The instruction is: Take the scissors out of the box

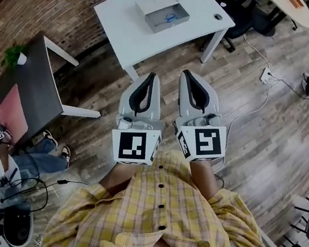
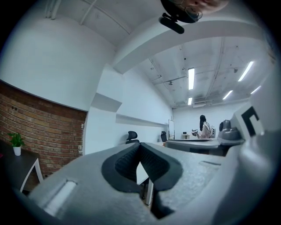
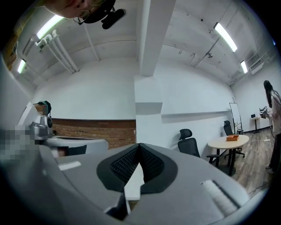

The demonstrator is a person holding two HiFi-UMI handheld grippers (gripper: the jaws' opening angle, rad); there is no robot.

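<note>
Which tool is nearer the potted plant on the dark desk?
Left. The left tool is well clear of the potted plant; the right tool sits beyond the left one, farther still.

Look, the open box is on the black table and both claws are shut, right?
Not quite. The box sits on the white table, not the black table, as the head view shows. The left claw and the right claw are both shut.
</note>
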